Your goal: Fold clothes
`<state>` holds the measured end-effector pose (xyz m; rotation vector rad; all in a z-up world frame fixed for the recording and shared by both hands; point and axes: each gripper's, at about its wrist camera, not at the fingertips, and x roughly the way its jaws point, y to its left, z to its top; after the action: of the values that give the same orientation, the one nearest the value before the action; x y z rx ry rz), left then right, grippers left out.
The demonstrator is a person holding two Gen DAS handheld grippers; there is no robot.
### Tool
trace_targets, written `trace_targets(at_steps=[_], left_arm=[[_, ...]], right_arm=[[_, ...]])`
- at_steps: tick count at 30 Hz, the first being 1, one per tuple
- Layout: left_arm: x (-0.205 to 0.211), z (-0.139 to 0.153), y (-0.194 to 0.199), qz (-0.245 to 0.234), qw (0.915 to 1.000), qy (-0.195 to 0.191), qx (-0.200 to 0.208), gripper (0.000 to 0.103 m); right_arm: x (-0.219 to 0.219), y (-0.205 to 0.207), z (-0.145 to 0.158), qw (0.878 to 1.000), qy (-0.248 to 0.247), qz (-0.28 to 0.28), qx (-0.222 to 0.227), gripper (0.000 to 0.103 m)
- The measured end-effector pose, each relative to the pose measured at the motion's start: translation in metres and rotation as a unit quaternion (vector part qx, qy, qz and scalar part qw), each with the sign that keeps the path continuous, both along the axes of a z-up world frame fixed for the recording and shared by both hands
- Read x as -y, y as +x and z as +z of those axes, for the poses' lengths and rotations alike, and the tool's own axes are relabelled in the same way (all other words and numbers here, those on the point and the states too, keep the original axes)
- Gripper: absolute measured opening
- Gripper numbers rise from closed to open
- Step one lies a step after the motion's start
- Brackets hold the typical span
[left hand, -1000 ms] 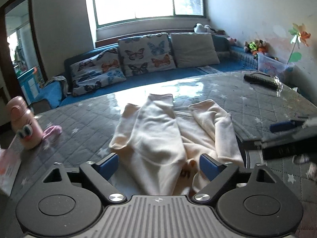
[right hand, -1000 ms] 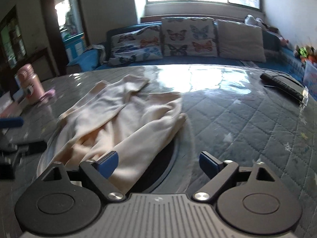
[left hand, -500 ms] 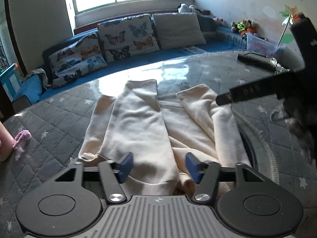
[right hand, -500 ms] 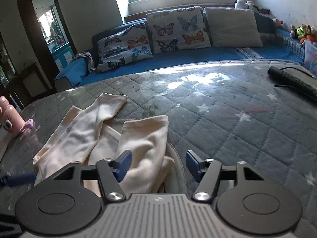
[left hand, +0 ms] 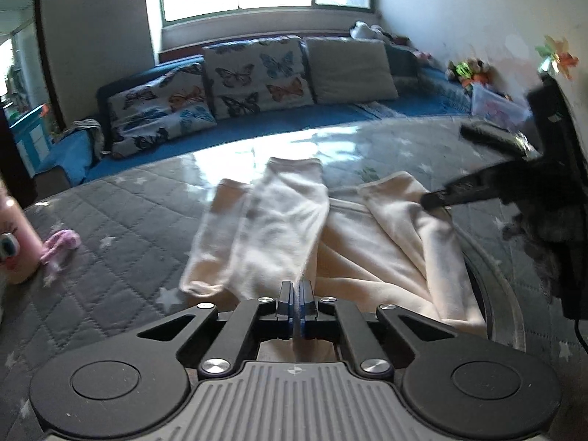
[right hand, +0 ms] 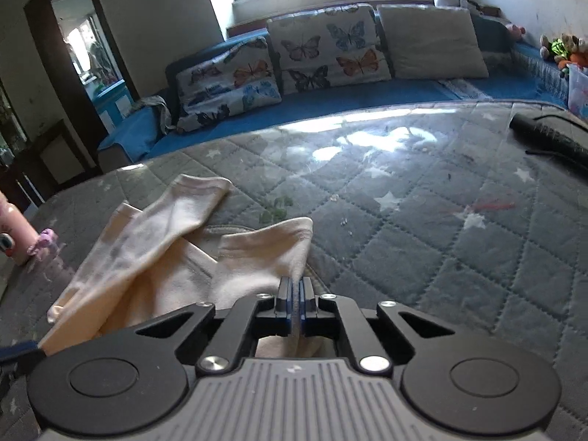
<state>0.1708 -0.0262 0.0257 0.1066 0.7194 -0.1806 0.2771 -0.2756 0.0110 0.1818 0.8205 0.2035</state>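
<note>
Both grippers—now clamped on garment.

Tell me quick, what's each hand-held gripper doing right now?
Left hand-held gripper: closed, pinching the near edge of the cream garment.
Right hand-held gripper: closed, pinching the same garment's edge.

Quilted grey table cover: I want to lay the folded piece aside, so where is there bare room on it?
The widest bare patch of the quilted grey table cover lies between the cream garment and the long black object. A narrower strip runs between the garment's far cuffs and the blue sofa. It is tighter beside the pink bottle and small pink item.
</note>
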Motion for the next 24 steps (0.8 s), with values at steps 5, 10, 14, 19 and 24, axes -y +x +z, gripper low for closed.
trace_targets(at_steps=[5,10,14,19,24], left_arm=[[-0.024,0.015,-0.019,0.033,0.9992,-0.013,0.018,0.002],[-0.056,0.028,-0.044,0.069,0.9966,-0.036,0.028,0.002],[-0.081,0.034,-0.068,0.091,0.9937,-0.061,0.023,0.002],[-0.104,0.032,-0.105,0.102,0.9909,-0.087,0.012,0.0],[-0.116,0.017,-0.127,0.102,0.9917,-0.078,-0.012,0.0]], right_arm=[[0.012,-0.025,0.026,0.999,0.001,-0.008,0.033,0.002],[0.039,-0.062,0.052,0.997,0.0,-0.03,0.065,0.002],[0.063,-0.096,0.066,0.995,-0.002,-0.05,0.083,0.002],[0.093,-0.144,0.075,0.992,-0.001,-0.077,0.097,0.002],[0.114,-0.176,0.051,0.994,-0.011,-0.094,0.054,0.002]])
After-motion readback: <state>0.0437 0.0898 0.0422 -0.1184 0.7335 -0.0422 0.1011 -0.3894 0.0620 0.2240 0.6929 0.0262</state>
